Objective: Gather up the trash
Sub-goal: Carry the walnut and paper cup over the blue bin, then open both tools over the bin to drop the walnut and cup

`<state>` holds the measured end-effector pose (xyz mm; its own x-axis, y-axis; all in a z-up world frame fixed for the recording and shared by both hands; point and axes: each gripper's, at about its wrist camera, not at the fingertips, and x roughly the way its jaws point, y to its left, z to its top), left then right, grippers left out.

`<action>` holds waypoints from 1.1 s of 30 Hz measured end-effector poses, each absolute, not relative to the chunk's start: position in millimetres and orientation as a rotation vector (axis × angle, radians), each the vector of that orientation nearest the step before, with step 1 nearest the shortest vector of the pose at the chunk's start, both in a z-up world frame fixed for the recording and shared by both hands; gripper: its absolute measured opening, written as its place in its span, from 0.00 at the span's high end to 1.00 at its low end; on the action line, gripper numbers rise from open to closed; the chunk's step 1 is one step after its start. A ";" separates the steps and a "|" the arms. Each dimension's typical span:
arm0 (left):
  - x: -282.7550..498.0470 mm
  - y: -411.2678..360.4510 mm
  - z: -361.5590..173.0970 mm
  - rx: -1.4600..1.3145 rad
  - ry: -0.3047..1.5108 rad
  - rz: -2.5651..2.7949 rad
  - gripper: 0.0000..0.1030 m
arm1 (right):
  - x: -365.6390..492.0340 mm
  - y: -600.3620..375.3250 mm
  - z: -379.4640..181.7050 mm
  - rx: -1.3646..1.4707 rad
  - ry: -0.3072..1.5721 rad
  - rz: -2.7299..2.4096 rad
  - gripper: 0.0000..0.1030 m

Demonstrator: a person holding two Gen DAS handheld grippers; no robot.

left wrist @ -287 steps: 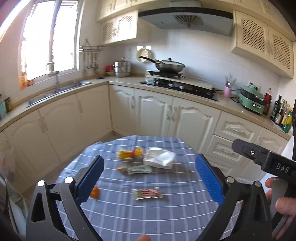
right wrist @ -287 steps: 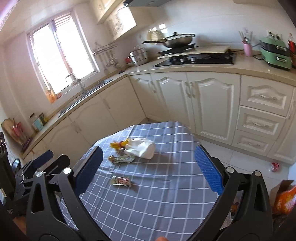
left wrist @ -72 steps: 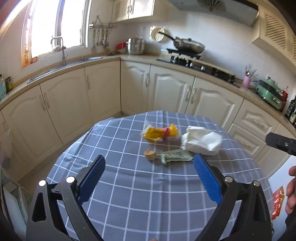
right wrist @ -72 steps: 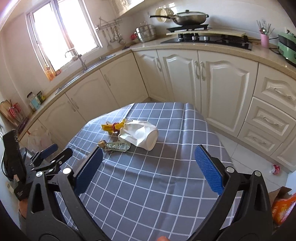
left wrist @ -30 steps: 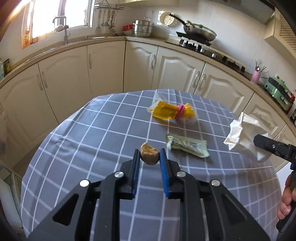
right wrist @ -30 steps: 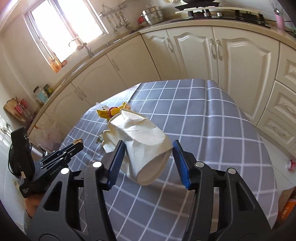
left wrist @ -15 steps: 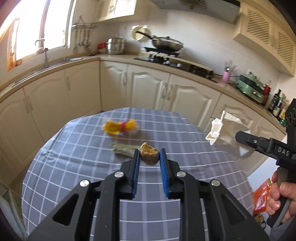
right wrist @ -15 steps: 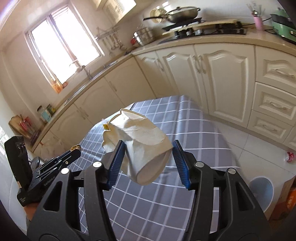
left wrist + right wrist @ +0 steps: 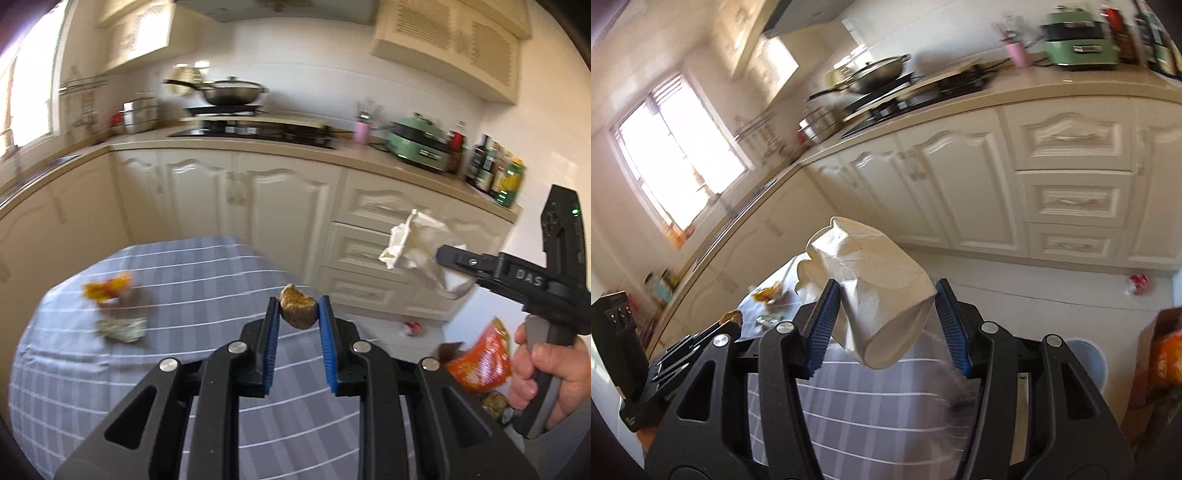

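Note:
My left gripper (image 9: 297, 314) is shut on a brown, bitten food scrap (image 9: 298, 308) and holds it above the far edge of the grey checked table (image 9: 184, 280). My right gripper (image 9: 886, 306) is shut on a crumpled white paper bag (image 9: 879, 295), lifted over the table's right edge. In the left wrist view that paper bag (image 9: 417, 243) hangs at the right, a hand (image 9: 546, 369) gripping the tool's handle. A yellow wrapper (image 9: 109, 290) and a green wrapper (image 9: 122, 329) lie on the cloth at the left.
On the floor right of the table stand a pale round bin (image 9: 1086, 358) and a cardboard box holding an orange bag (image 9: 1163, 358). A red can (image 9: 1139, 283) lies near the cream cabinets (image 9: 1071, 206). The counter carries a stove, a pan and bottles.
Both grippers have swung right and risen a little with their loads, from over the table toward its right edge. The two wrappers have slid to the left of the view.

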<state>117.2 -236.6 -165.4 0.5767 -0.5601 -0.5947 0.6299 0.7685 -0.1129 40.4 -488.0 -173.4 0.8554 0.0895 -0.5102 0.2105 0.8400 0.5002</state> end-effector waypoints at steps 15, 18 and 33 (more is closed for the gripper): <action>79.3 -400.2 -206.8 0.259 0.747 -0.969 0.80 | -58.0 -609.8 -229.2 0.728 0.537 -0.347 0.49; 75.8 -423.7 -221.1 0.276 0.785 -0.992 0.80 | -65.3 -622.8 -242.2 0.755 0.546 -0.375 0.49; 74.4 -533.4 -340.0 0.405 1.114 -1.039 0.80 | -64.4 -672.6 -345.3 0.960 0.715 -0.470 0.49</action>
<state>74.4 -533.4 -340.0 0.0613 -0.4767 -0.8769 0.8418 0.4968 -0.2112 -64.4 -672.6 -345.3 0.6814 -0.0526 -0.7300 0.6496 0.5030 0.5701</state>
